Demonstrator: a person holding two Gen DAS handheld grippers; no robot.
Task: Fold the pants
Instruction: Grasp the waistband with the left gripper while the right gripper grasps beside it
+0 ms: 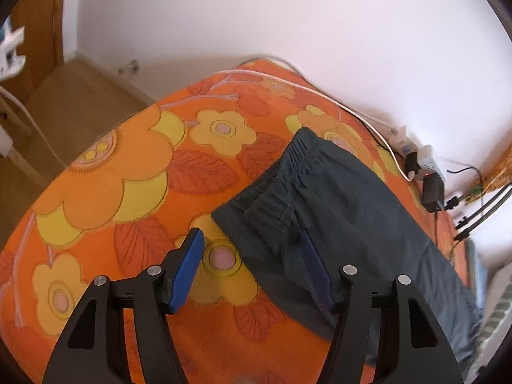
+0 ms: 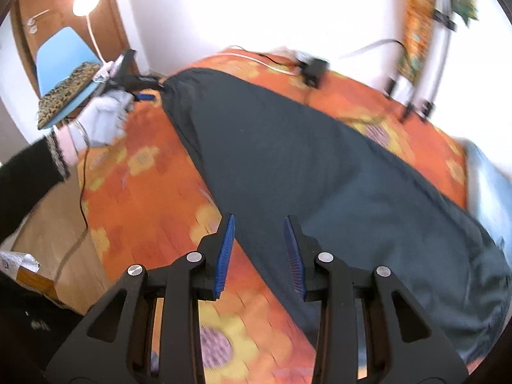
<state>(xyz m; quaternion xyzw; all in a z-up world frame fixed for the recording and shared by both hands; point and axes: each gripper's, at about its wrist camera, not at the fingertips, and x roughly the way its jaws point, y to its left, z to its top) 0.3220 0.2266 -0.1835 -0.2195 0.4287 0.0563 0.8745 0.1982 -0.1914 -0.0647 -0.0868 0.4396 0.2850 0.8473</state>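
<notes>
Blue-padded fingers (image 1: 188, 268) of the left gripper (image 1: 251, 265) stand well apart with nothing pinched between them: one pad hangs over the orange flowered bedspread (image 1: 128, 166), the other over the waistband end of the dark pants (image 1: 345, 211). Over at the pants' other end, the right gripper (image 2: 260, 256) has its jaws parted too, clear of the cloth, hovering above the pants' (image 2: 304, 160) near edge. No writing can be read anywhere. The pants lie flat and lengthwise on the bedspread, elastic waistband toward the left gripper. Beyond the pants, along the white wall (image 1: 288, 16), a white cable (image 1: 288, 80) runs to a power strip (image 1: 419, 160) with a black adapter (image 1: 432, 192) plugged beside it. Left of the pants, a white-gloved hand (image 2: 102, 118) in a black sleeve (image 2: 28, 179) holds the left gripper (image 2: 140, 86) at the waistband. Behind that hand stands a blue chair (image 2: 60, 60) with a leopard-print cushion (image 2: 67, 89), and a lit lamp (image 2: 85, 1) in front of a wooden door (image 2: 105, 28)
</notes>
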